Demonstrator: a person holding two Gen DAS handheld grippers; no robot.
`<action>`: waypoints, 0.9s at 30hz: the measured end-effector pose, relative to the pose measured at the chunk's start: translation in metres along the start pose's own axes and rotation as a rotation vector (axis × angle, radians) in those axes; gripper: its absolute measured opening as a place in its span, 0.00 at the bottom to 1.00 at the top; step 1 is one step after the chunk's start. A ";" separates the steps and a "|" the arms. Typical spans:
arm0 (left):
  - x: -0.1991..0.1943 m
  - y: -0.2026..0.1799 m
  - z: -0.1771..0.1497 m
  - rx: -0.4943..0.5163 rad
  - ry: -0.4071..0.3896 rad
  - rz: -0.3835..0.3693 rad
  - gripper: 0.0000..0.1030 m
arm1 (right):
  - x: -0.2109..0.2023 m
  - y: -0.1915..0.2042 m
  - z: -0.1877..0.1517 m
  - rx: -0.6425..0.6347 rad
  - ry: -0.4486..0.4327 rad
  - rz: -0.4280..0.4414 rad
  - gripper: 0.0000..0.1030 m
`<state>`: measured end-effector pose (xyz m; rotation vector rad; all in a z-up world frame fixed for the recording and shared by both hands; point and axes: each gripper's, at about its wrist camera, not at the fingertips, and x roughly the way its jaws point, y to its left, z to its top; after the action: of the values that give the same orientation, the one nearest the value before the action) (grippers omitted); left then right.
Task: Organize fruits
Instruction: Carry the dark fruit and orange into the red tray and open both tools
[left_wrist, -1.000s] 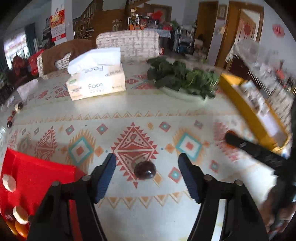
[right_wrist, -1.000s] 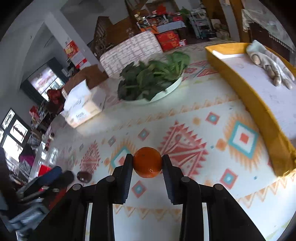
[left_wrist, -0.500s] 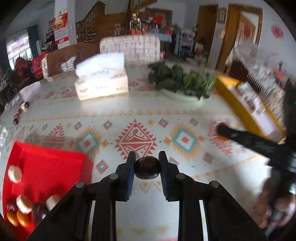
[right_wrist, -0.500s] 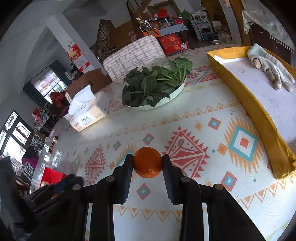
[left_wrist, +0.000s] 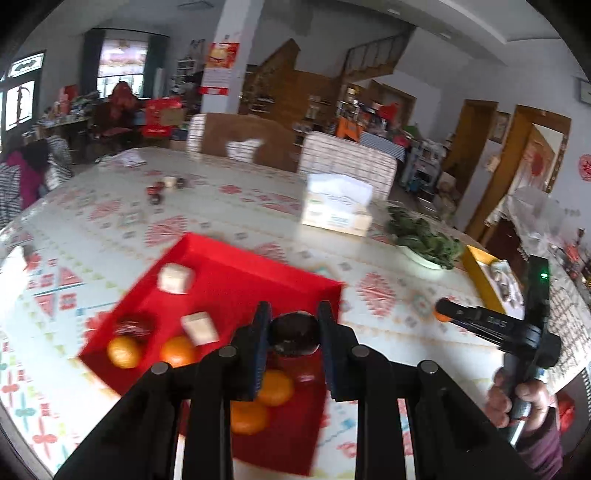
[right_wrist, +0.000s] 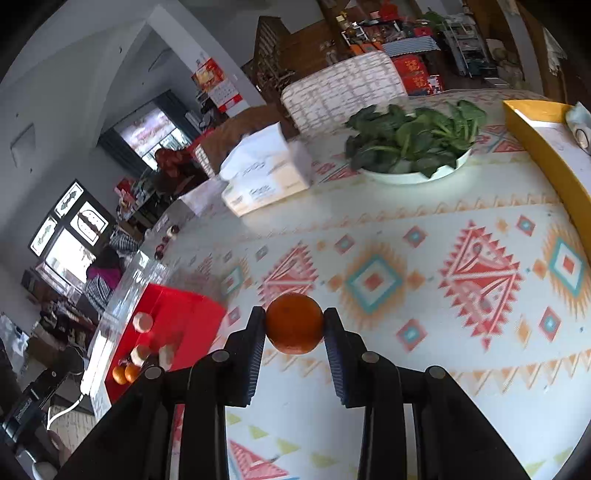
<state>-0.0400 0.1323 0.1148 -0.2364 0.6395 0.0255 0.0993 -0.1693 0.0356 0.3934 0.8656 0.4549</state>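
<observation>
Lifted off the patterned tablecloth (right_wrist: 424, 206), where it lay a second ago between open jaws, the dark fruit (left_wrist: 294, 332) is now pinched tight in the left gripper (left_wrist: 294, 334) and hangs over the near part of the red tray (left_wrist: 258, 266). Both pads press against its sides. Below it in the tray lie several oranges (left_wrist: 124, 350), another dark fruit (left_wrist: 135, 325) and a few pale cut pieces (left_wrist: 174, 279), all blurred in the left view.

Over to the right, the right gripper (right_wrist: 294, 325) is closed on an orange (right_wrist: 294, 323), gripped on both sides and held above the cloth, well apart from the tray, which shows at the lower left of that view. From the left view the same gripper appears off to the right, the orange just peeping at its tip, with a person's hand (left_wrist: 517, 402) wrapped round its handle.

Farther back on the table stand a tissue box (right_wrist: 266, 177), a white dish of leafy greens (right_wrist: 410, 144) and a yellow tray (right_wrist: 543, 147) at the right edge. A few small dark fruits (left_wrist: 157, 190) sit near the far side of the table.
</observation>
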 end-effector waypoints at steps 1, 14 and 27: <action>-0.002 0.004 -0.002 0.003 -0.010 0.020 0.24 | 0.001 0.005 -0.003 -0.002 0.005 0.000 0.34; -0.016 0.051 -0.022 0.008 -0.072 0.137 0.24 | 0.018 0.132 -0.052 -0.242 0.087 0.029 0.34; 0.003 0.084 -0.027 -0.007 -0.097 0.130 0.24 | 0.061 0.214 -0.077 -0.484 0.095 -0.061 0.34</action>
<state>-0.0616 0.2084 0.0748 -0.1986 0.5571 0.1636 0.0256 0.0529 0.0600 -0.1004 0.8257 0.6108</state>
